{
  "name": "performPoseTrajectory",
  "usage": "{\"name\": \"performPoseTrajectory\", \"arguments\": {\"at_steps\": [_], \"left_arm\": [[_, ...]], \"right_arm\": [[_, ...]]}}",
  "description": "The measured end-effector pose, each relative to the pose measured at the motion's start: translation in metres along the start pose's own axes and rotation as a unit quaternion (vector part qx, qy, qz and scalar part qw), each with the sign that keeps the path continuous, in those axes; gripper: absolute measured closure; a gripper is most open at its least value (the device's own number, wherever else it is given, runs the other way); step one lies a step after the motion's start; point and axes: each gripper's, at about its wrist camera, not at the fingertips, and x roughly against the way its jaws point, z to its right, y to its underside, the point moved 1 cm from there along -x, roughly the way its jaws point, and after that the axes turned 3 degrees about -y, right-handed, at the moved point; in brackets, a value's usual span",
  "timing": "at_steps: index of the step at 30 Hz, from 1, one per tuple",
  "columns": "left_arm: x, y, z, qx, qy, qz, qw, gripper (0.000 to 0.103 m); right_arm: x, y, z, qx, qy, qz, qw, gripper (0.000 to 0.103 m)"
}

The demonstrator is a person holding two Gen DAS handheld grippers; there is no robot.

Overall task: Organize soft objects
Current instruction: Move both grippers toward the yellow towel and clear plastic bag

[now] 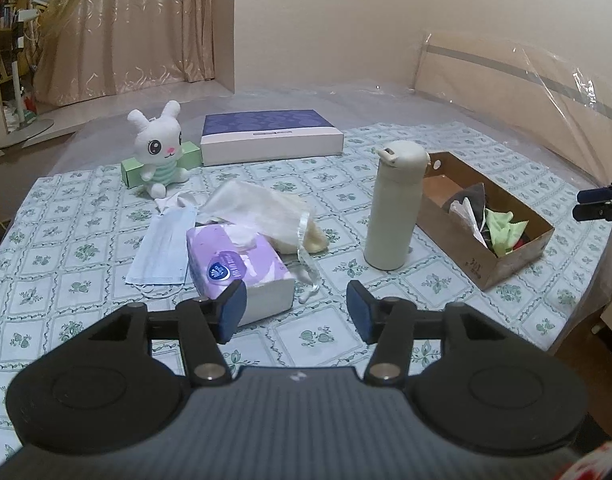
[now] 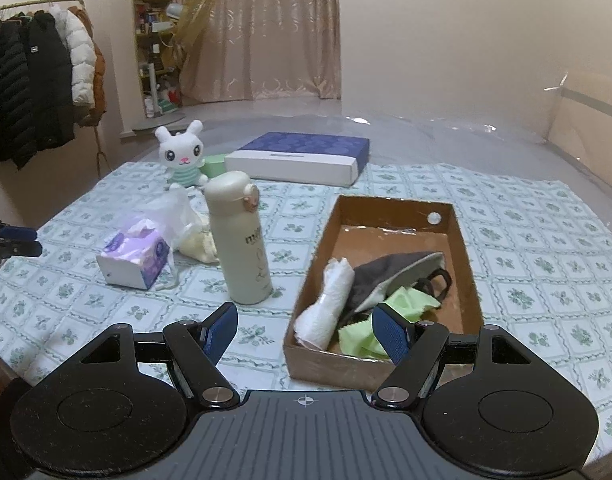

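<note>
1. My left gripper [image 1: 295,308]: jaws spread, nothing between; hangs over tablecloth [image 1: 65,288] just in front of tissue pack [image 1: 233,268].
2. My right gripper [image 2: 306,330]: jaws spread wide, empty, above near end of cardboard box [image 2: 464,264].
3. In box: rolled white cloth [image 2: 328,308], grey mask [image 2: 386,276], green cloth [image 2: 358,336].
4. Still out on table: face mask [image 1: 161,246] left of tissue pack, cream drawstring pouch [image 1: 265,212] behind it, plush bunny [image 1: 157,148] far left against green box [image 1: 131,172].
5. Cream bottle [image 1: 394,208] upright btw pouch & box; blue-lid flat box [image 1: 271,136] at back.
</note>
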Motion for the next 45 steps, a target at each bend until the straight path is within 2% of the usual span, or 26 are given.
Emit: {"name": "performPoseTrajectory", "arguments": {"at_steps": [9, 15, 21, 26, 37, 40, 45], "left_arm": [[-0.016, -0.005, -0.026, 0.0, 0.009, -0.009, 0.9999, 0.035], [-0.036, -0.021, -0.058, -0.011, 0.022, -0.003, 0.9997, 0.028], [-0.067, -0.045, -0.088, -0.043, 0.044, 0.003, 0.9981, 0.023], [-0.105, -0.066, -0.107, -0.052, 0.072, 0.004, 0.996, 0.021], [-0.199, -0.096, -0.114, -0.095, 0.102, -0.033, 0.9897, 0.018], [-0.22, -0.102, -0.112, -0.103, 0.115, -0.042, 0.9871, 0.018], [-0.253, -0.111, -0.103, -0.136, 0.15, -0.063, 0.9773, 0.017]], "right_arm": [[-0.021, -0.02, 0.012, 0.054, -0.03, -0.003, 0.998, 0.029], [-0.051, -0.055, 0.048, 0.091, -0.059, 0.009, 0.994, 0.029], [-0.101, -0.093, 0.084, 0.132, -0.111, 0.007, 0.985, 0.029], [-0.16, -0.117, 0.101, 0.198, -0.154, 0.001, 0.968, 0.029], [-0.315, -0.165, 0.129, 0.236, -0.226, -0.051, 0.944, 0.029], [-0.352, -0.173, 0.12, 0.255, -0.26, -0.072, 0.929, 0.029], [-0.405, -0.176, 0.088, 0.296, -0.324, -0.11, 0.892, 0.029]]}}
